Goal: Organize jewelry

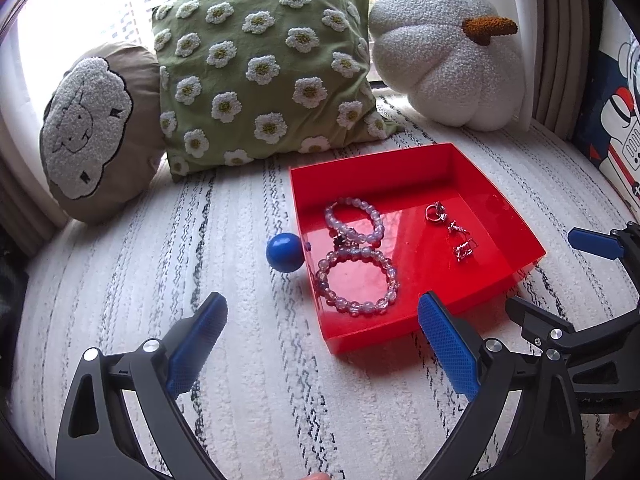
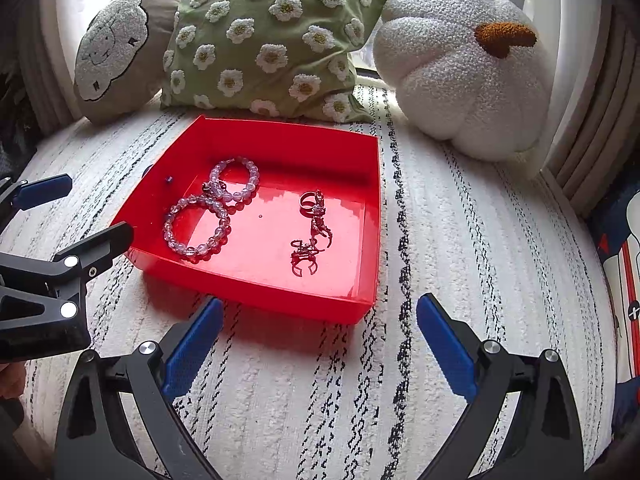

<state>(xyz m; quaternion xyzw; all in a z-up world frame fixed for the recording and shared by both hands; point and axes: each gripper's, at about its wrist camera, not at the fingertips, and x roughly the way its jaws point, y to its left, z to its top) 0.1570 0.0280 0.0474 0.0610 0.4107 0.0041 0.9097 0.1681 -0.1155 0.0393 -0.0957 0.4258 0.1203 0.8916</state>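
On the striped white rug (image 1: 248, 364), left wrist view: red tray (image 1: 516, 236) sits ahead and to the right. Two beaded bracelets (image 1: 352, 280) lie touching at the tray's left side; a ring (image 1: 434, 212) and small silver earrings (image 1: 464, 248) lie apart on its right. Blue ball (image 1: 285, 252) rests on the rug just outside the tray's left wall. Left hand-held gripper (image 1: 320, 344) is wide open, holding nothing, low over the rug near the tray's front corner. Cushions line the back.

Right wrist view: right hand-held gripper (image 2: 318, 344) is also wide open and empty, just short of the tray's front wall (image 2: 280, 300). Bracelets (image 2: 200, 220) left, ring and earrings (image 2: 314, 224) centre-right.

Judgement: all visible jewelry is already in the tray; what remains is likely sorting. For the small pieces, come down steeply, straddle one item, and close slowly, since the glossy floor lets metal slide. Brace the tray with the other gripper so it does not shift on the soft rug.
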